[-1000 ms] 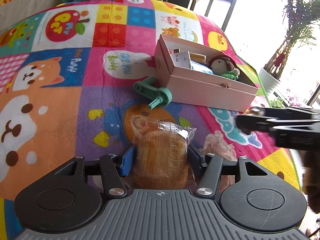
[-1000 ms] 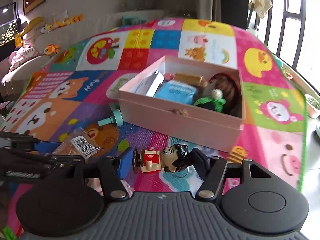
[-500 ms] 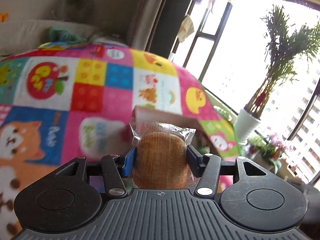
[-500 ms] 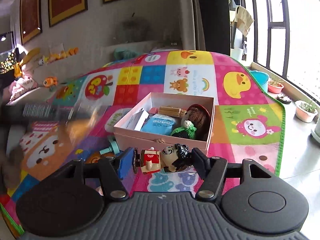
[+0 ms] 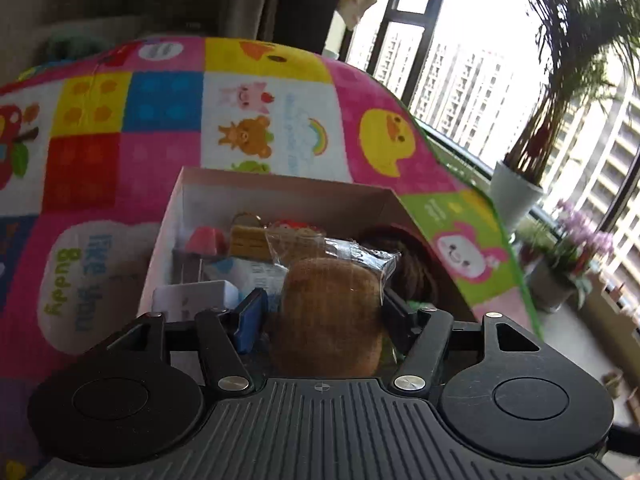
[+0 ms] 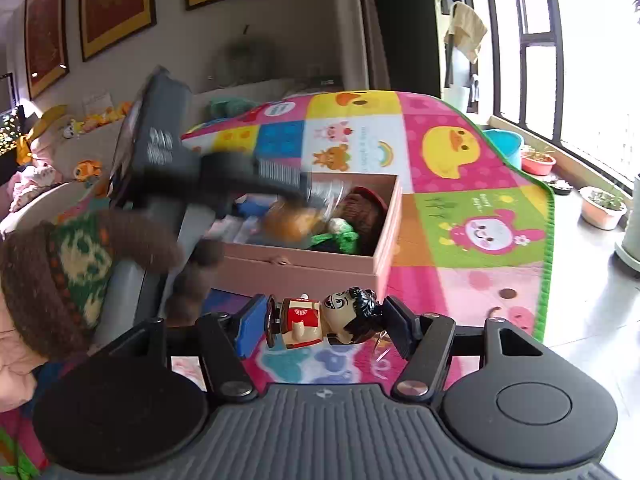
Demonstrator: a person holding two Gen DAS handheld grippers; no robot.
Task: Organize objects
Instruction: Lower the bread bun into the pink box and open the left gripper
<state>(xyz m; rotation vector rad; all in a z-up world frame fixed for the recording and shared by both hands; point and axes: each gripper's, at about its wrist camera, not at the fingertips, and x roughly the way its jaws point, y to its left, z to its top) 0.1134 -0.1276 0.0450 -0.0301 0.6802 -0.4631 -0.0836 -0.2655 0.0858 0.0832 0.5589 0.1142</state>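
My left gripper (image 5: pixel 325 312) is shut on a wrapped brown bun (image 5: pixel 330 312) and holds it over the open pink box (image 5: pixel 280 182). The box holds a white carton, a blue pack, a biscuit pack and a brown knitted doll (image 5: pixel 412 264). In the right wrist view the left gripper (image 6: pixel 296 200) shows blurred, reaching into the pink box (image 6: pixel 312 270) with the bun (image 6: pixel 292 222). My right gripper (image 6: pixel 324 320) is shut on a small figurine (image 6: pixel 324 320) with black hair and a red-and-white body, held sideways just in front of the box.
The box sits on a colourful patchwork play mat (image 6: pixel 460 208). The person's sleeve (image 6: pixel 72 268) fills the left of the right wrist view. Potted plants (image 5: pixel 520 196) and pots (image 6: pixel 602 208) stand on the floor by the windows on the right. A sofa with toys lies behind.
My left gripper has carried the bun forward and down over the box. My right gripper has risen slightly with the figurine and stays in front of the box.
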